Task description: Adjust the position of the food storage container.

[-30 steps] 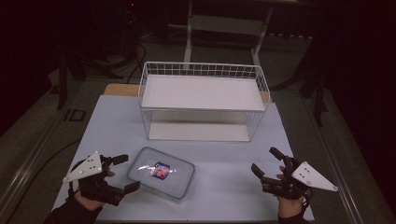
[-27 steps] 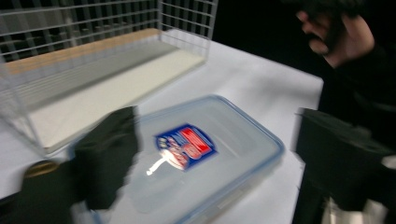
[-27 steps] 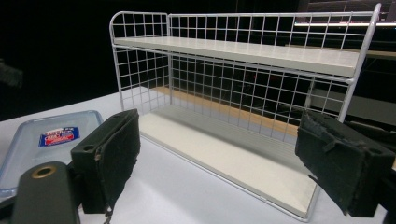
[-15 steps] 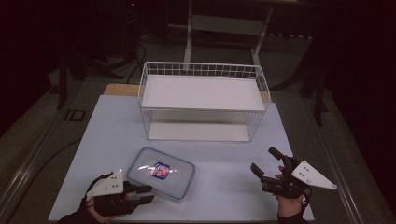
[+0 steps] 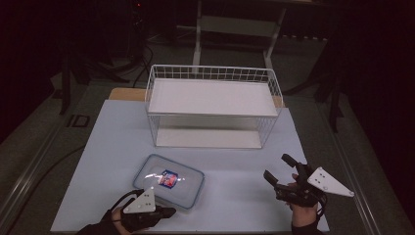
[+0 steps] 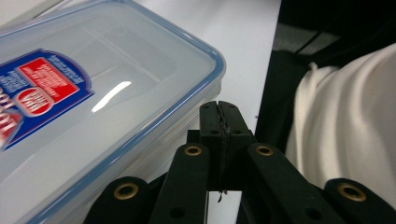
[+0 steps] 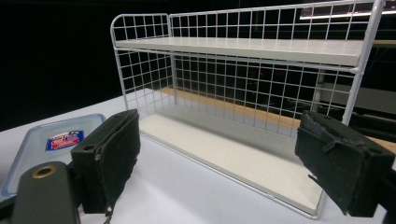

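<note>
Left gripper (image 6: 218, 109) lower, nearer container (image 5: 169, 180) corner — jaws just closed, empty

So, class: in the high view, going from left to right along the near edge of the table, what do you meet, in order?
left gripper, jaws shut and empty → clear plastic container with a blue-rimmed lid → bare stretch of table → right gripper, jaws open.
</note>
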`<action>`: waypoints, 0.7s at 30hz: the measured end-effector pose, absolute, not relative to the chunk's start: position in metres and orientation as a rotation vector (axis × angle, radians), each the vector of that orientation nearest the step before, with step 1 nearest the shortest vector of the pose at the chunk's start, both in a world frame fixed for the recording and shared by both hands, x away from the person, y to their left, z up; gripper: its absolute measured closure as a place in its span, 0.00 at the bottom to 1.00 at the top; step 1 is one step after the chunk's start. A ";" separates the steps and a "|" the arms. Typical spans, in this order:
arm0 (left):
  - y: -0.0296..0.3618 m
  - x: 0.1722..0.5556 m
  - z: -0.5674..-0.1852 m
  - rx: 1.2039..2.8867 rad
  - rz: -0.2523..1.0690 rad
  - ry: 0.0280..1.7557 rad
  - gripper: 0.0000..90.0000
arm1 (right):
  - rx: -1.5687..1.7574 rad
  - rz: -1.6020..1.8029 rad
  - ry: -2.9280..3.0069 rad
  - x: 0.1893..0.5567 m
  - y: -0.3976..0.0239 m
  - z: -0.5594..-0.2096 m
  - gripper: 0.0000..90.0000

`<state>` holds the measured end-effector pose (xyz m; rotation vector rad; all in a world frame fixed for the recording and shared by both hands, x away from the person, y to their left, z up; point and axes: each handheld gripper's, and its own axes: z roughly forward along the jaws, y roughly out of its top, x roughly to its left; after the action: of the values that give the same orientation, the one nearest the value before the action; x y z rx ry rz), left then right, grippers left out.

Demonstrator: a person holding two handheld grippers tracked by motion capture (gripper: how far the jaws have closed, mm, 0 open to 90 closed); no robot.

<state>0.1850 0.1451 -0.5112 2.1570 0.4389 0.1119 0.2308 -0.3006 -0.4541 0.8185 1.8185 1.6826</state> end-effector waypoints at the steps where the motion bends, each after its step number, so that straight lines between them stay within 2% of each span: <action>1: 0.143 0.186 -0.513 2.168 0.115 0.440 1.00 | 0.818 1.683 1.818 0.231 -0.301 -0.454 0.15; 21: 0.105 0.212 -0.517 2.146 0.117 0.492 1.00 | 0.803 1.690 1.855 0.232 -0.299 -0.455 0.16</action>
<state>0.2120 0.1047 -0.5167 2.1455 0.4924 0.1171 0.2322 -0.2992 -0.4551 0.8033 1.8549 1.6896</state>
